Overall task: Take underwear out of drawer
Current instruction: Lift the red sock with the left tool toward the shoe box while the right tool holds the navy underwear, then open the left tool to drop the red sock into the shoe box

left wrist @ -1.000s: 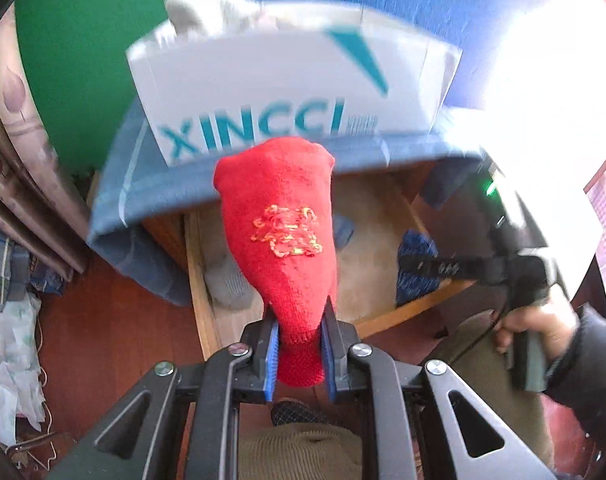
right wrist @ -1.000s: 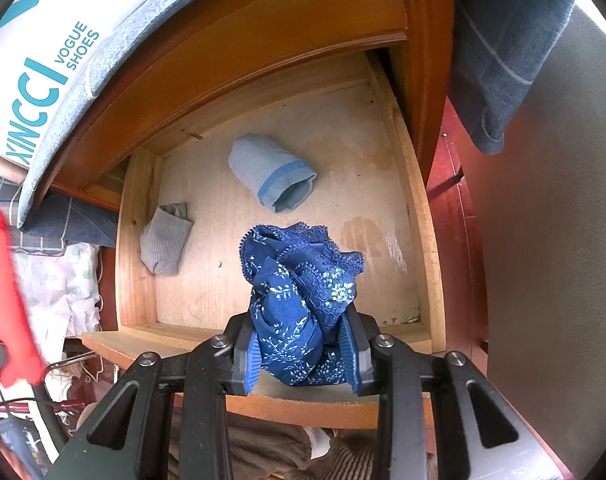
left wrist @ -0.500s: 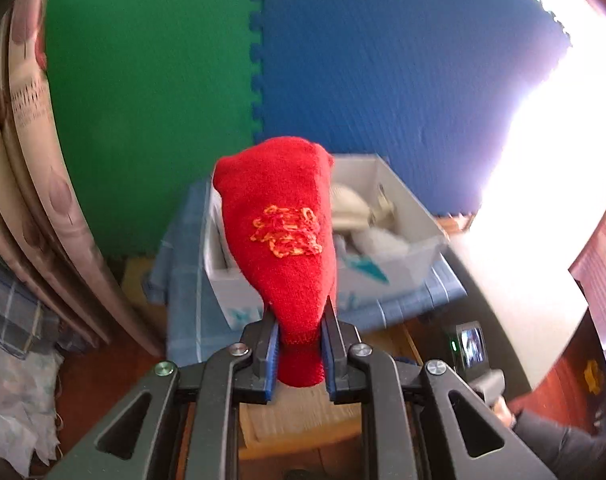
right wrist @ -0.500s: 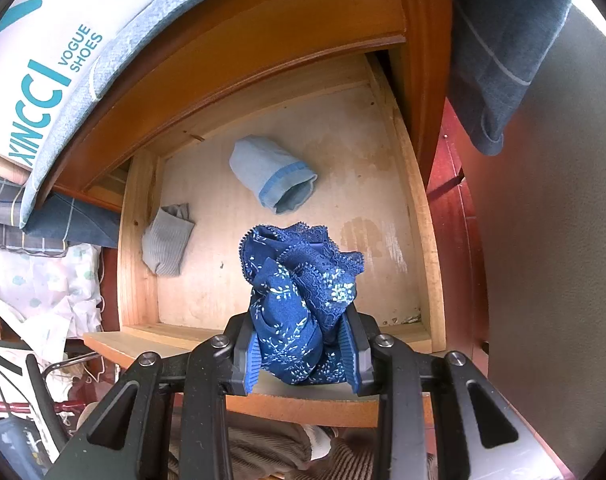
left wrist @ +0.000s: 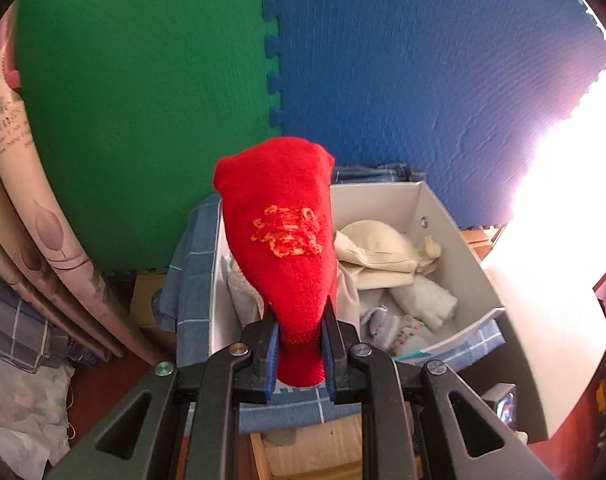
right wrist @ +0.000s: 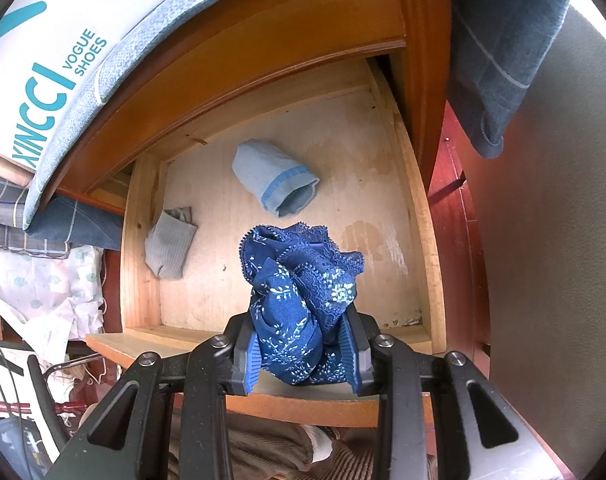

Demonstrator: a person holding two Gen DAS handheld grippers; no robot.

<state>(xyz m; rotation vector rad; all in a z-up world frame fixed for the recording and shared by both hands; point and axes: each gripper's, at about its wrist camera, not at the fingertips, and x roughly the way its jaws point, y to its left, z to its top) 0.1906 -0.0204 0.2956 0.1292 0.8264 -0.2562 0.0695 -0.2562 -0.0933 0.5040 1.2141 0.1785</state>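
My right claw (right wrist: 301, 350) is clamped on the crumpled navy-blue lace-trimmed underwear with a pale floral print (right wrist: 299, 300). The bundle bulges up between the blue pads, and it hangs above the front part of the open wooden drawer (right wrist: 139, 280), clear of the drawer floor as far as I can judge. So I read the lifting step as done for this piece, but it is not carried away from over the drawer yet.

My left claw (left wrist: 299, 350) is closed on the cuff end of a red knitted sock with a yellow embroidered mark (left wrist: 279, 232). I hold it over a white cardboard shoe box (left wrist: 455, 240) that already carries cream and white soft garments (left wrist: 383, 260). The box stands on a blue checked cloth (left wrist: 191, 280) that covers the cabinet top. I judge that box to be the drop place, though nothing confirms it.

On the drawer floor lie a rolled light-blue garment with a darker blue band (right wrist: 277, 182) and a folded grey ribbed piece (right wrist: 169, 246) near the left wall, well apart from each other. If those count, the task is roughly half through. I cannot tell whether they are underwear or socks.
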